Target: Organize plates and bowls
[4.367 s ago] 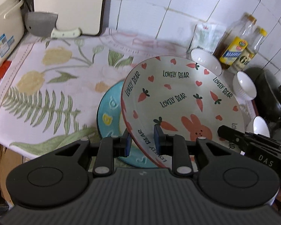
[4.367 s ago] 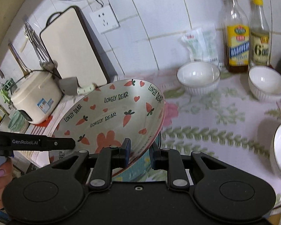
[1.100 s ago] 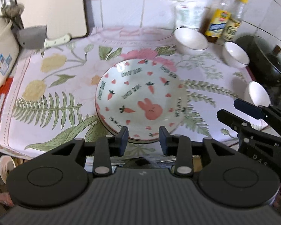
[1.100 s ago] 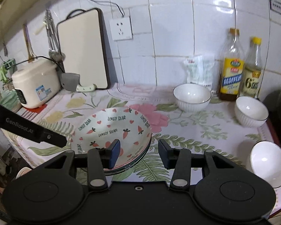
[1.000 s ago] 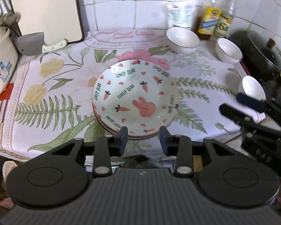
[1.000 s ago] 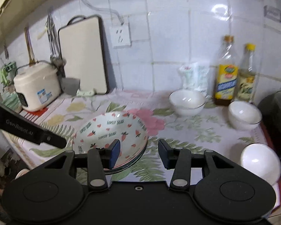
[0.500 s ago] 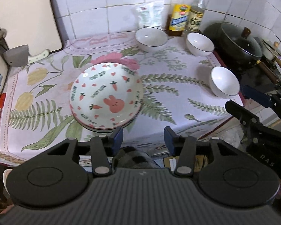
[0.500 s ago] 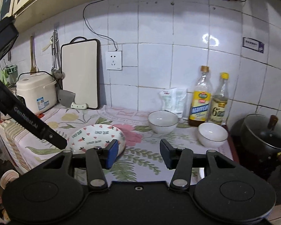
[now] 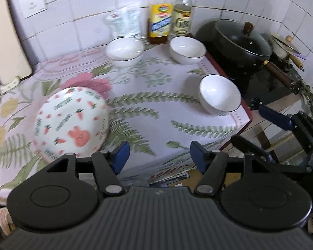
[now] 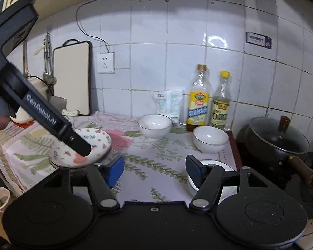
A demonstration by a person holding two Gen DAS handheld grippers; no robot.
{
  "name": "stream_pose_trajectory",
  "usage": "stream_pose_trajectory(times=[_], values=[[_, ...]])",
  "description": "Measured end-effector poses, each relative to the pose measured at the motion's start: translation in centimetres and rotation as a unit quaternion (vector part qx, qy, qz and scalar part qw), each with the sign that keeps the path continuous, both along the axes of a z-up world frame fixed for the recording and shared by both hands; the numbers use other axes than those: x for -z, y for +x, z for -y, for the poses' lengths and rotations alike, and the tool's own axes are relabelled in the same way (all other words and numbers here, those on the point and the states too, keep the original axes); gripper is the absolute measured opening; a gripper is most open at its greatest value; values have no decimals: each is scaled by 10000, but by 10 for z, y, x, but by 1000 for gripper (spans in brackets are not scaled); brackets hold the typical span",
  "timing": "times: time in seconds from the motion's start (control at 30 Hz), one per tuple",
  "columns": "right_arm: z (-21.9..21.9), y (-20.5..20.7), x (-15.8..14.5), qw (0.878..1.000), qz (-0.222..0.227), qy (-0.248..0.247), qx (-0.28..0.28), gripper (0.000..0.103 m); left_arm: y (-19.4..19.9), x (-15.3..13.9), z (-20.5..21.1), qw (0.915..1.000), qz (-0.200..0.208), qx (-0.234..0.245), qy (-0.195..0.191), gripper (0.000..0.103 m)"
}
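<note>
The rabbit-and-carrot plate (image 9: 71,123) lies flat on the floral cloth at the left, stacked on another plate; it also shows in the right wrist view (image 10: 94,145). Three white bowls stand on the cloth: one at the back (image 9: 125,49), one at the back right (image 9: 186,49), one near the front right corner (image 9: 220,94). My left gripper (image 9: 158,156) is open and empty, held off the counter's front edge. My right gripper (image 10: 154,169) is open and empty, its right finger (image 10: 195,169) in front of the near bowl (image 10: 225,187).
Two bottles (image 9: 158,12) and a white packet (image 9: 126,24) stand against the tiled wall. A black lidded pot (image 9: 242,39) sits on the stove at the right. A cutting board (image 10: 73,77), a cleaver and a rice cooker (image 10: 23,112) are at the back left.
Both grippers let go of the rabbit plate, which now lies on the blue plate. Both pulled back and up, opened wider, and the left view swung right toward the bowls.
</note>
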State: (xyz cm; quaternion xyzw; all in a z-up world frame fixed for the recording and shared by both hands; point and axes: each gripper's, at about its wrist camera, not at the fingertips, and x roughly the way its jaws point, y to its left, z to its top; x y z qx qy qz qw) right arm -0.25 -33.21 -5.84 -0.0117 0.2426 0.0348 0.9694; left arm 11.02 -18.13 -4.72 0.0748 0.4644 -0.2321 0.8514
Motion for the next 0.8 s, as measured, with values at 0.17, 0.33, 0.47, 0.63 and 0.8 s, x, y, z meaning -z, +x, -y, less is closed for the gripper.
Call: stream_pose_trajectory(times=[0.17, 0.33, 0.47, 0.63, 0.8], values=[[23, 7, 17, 9988, -85, 72, 487, 72, 12, 21, 27, 9998, 19, 15, -176, 69], [46, 12, 39, 9965, -107, 268, 783, 76, 27, 47, 41, 9985, -9, -251, -493, 71], [61, 17, 59, 9946, -232, 516, 872, 77, 40, 67, 48, 9968, -91, -423, -668, 71], [70, 23, 84, 9939, -175, 317, 1046, 88, 57, 86, 55, 9924, -108, -637, -1046, 71], [79, 36, 110, 9940, -276, 180, 1045, 90, 70, 107, 72, 9931, 192, -610, -978, 71]])
